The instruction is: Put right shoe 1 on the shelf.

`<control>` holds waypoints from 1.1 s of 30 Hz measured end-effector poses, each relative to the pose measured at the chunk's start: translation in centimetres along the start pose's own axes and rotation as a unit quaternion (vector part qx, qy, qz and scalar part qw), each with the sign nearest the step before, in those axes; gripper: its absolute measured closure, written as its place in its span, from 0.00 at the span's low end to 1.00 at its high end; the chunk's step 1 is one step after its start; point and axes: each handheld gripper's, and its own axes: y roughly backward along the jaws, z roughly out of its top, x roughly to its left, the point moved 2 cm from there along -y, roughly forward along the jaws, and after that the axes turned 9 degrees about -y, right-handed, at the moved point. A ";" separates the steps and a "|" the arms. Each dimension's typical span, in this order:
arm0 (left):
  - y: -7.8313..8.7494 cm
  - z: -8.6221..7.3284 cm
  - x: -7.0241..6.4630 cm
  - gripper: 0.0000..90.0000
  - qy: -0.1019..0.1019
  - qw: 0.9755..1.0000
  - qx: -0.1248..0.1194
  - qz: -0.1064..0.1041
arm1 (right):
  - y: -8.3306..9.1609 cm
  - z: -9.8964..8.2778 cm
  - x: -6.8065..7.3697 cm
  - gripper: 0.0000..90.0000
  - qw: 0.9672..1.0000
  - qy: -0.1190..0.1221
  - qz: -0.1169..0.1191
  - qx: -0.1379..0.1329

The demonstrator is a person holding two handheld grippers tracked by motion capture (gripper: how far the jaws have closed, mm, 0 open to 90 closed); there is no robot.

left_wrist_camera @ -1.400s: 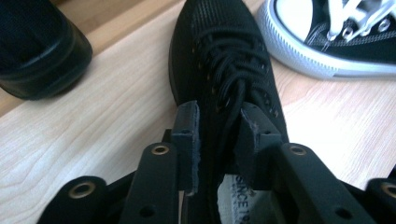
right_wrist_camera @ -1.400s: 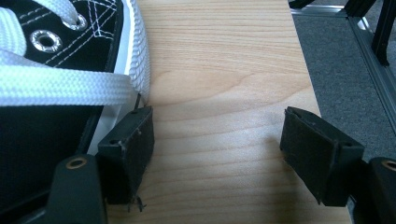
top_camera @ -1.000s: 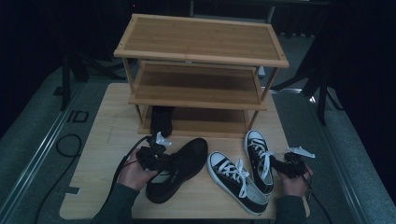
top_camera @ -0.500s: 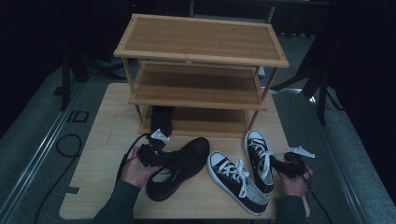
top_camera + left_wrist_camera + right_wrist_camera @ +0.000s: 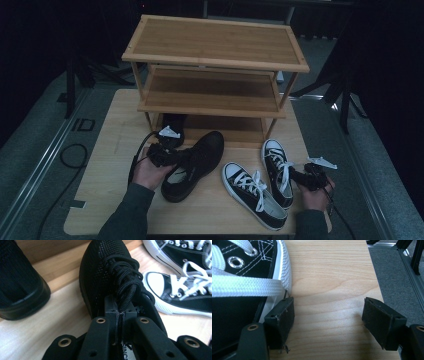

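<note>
A black mesh shoe (image 5: 200,160) lies on the wooden table (image 5: 110,150), toe toward the rack. My left gripper (image 5: 176,156) is shut on its black laces (image 5: 127,290); the jaws have just been closing, with the lace bundle pinched between them (image 5: 120,312). Two black-and-white sneakers (image 5: 255,195) (image 5: 277,167) lie to the right. My right gripper (image 5: 295,176) stands open on the table beside the right sneaker (image 5: 242,270). Its left pad (image 5: 283,315) sits against the white sole edge, and only bare wood lies between the pads (image 5: 328,320).
A three-tier bamboo shoe rack (image 5: 215,45) stands at the back of the table. A second black shoe (image 5: 172,125) sits on its lowest shelf at the left, close to my left gripper (image 5: 17,287). Dark floor and cables surround the table.
The left gripper's jaws closed on the black shoe's laces, and the hand shifted a little up and toward the rack with the shoe. The right hand stayed still.
</note>
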 end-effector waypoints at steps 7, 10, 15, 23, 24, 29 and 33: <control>-1.1 0.9 1.3 0.96 0.012 1.000 -0.002 0.015 | 0.0 0.0 0.0 0.29 1.000 0.000 0.000 0.000; -2.0 1.7 2.5 0.97 0.029 0.999 -0.014 0.031 | 0.0 0.0 0.0 0.29 1.000 0.001 0.000 -0.001; -3.0 2.8 3.8 0.96 0.046 0.998 -0.022 0.047 | 0.0 0.0 0.0 0.29 1.000 0.000 0.000 0.000; -4.6 3.4 5.3 0.96 0.064 0.992 -0.029 0.104 | 0.0 0.0 0.0 0.29 1.000 0.000 0.000 0.000; -4.6 3.4 5.4 0.96 0.068 0.991 -0.033 0.108 | 0.0 0.0 0.0 0.29 1.000 0.000 0.000 0.000; -4.9 3.6 5.5 0.96 0.070 0.988 -0.041 0.133 | 0.0 0.0 0.0 0.29 1.000 0.000 0.000 0.000; -5.1 3.6 5.7 0.96 0.077 0.982 -0.050 0.163 | 0.0 0.0 0.0 0.29 1.000 0.000 0.000 0.000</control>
